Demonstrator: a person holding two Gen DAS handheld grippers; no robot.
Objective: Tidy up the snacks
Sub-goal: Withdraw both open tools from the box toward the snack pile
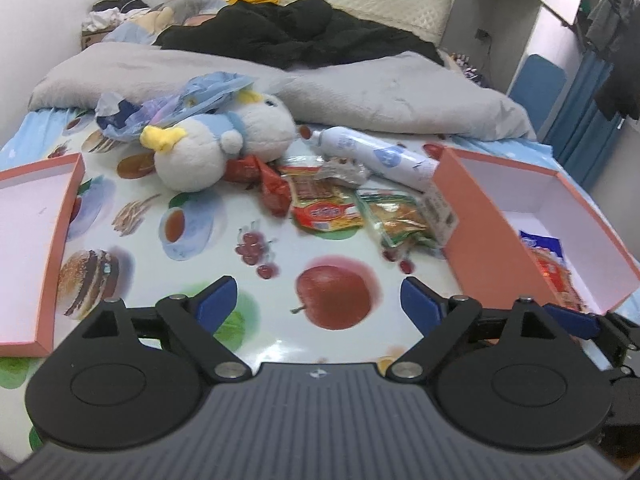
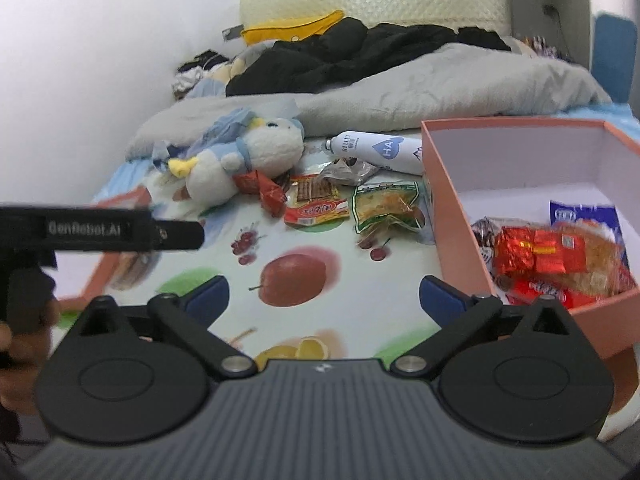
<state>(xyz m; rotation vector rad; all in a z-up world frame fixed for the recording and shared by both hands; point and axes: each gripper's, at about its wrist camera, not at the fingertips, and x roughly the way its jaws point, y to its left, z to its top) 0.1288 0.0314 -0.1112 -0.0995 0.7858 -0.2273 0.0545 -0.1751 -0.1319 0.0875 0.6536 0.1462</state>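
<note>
A: How far is the sorting judged to be?

B: Partly done. Several packets are already seen inside the pink box [image 2: 452, 216] at the right edge of the bed [image 2: 352, 304]: a red foil packet [image 2: 536, 254], a blue-and-white packet [image 2: 580, 216] and a pale crisp bag [image 2: 596, 268]. Much of the box floor is left bare.

A: What is left outside?

B: A loose heap is seen mid-bed, just beside the box's outer wall: a red-and-yellow packet [image 1: 326, 206], a green-edged packet [image 1: 396, 216], small red wrappers [image 1: 268, 182] and a crumpled clear wrapper [image 1: 344, 170]. A white bottle [image 1: 380, 154] and a plush toy [image 1: 224, 148] are lying next to them. The box lid [image 1: 24, 240] is left open-side up at the left edge.

A: And the jaws?

B: The left gripper [image 1: 318, 300] is held with jaws spread wide and nothing between them. The same is seen of the right gripper [image 2: 324, 300], released and empty. A further pick from the heap is judged to be next.
</note>
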